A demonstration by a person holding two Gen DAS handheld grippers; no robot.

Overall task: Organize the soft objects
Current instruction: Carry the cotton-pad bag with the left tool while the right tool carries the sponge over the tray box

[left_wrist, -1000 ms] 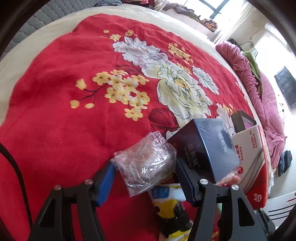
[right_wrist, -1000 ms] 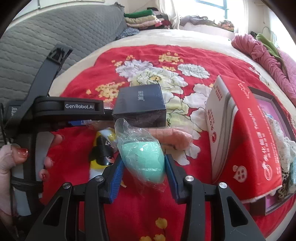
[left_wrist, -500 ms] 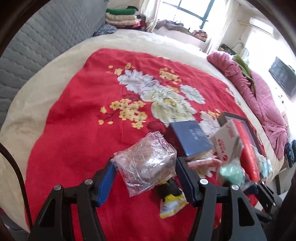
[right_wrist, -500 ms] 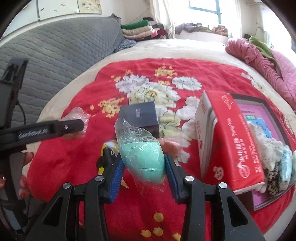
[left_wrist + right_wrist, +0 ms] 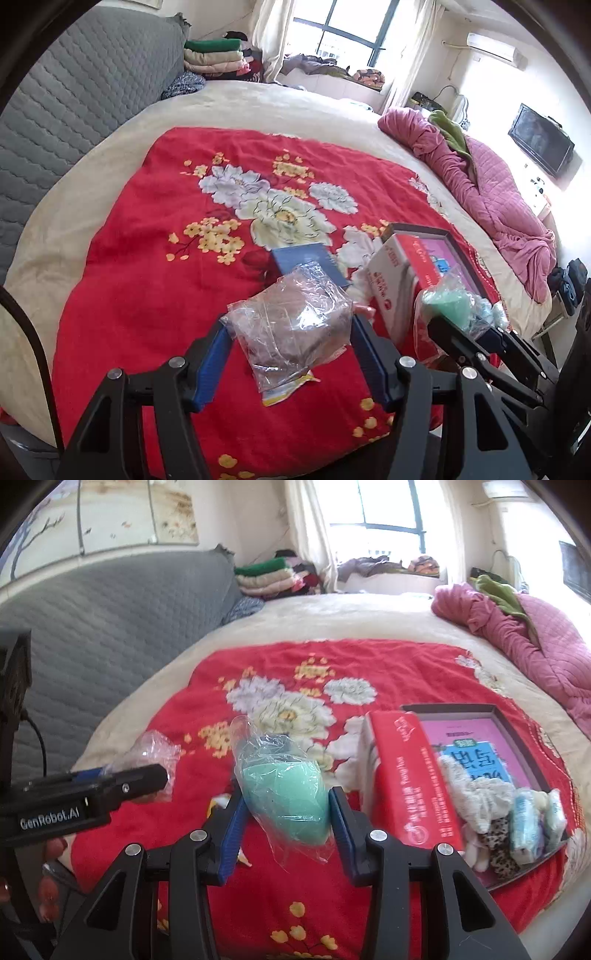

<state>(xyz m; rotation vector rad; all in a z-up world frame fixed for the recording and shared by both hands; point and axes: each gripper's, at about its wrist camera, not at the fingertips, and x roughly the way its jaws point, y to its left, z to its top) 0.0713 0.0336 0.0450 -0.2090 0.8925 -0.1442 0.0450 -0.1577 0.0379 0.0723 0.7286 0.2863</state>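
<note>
Above the near edge of the red floral blanket (image 5: pixel 147 295), my left gripper (image 5: pixel 291 349) is clamped on a crinkled clear bag with a brownish item (image 5: pixel 295 325), held off the fabric. My right gripper (image 5: pixel 286 821) pinches a mint-green soft egg shape in clear wrap (image 5: pixel 286 794), also held up. In the right wrist view the left gripper (image 5: pixel 122 786) shows at left with its bag. A yellow packet (image 5: pixel 284 391) lies on the blanket under the left bag. A dark blue box (image 5: pixel 306 258) sits nearer the blanket's centre. Toward the right edge, a red-and-white carton (image 5: pixel 410 775) stands against an open tray (image 5: pixel 509 731) holding plush, leopard-print and pale blue soft items (image 5: pixel 495 812).
</note>
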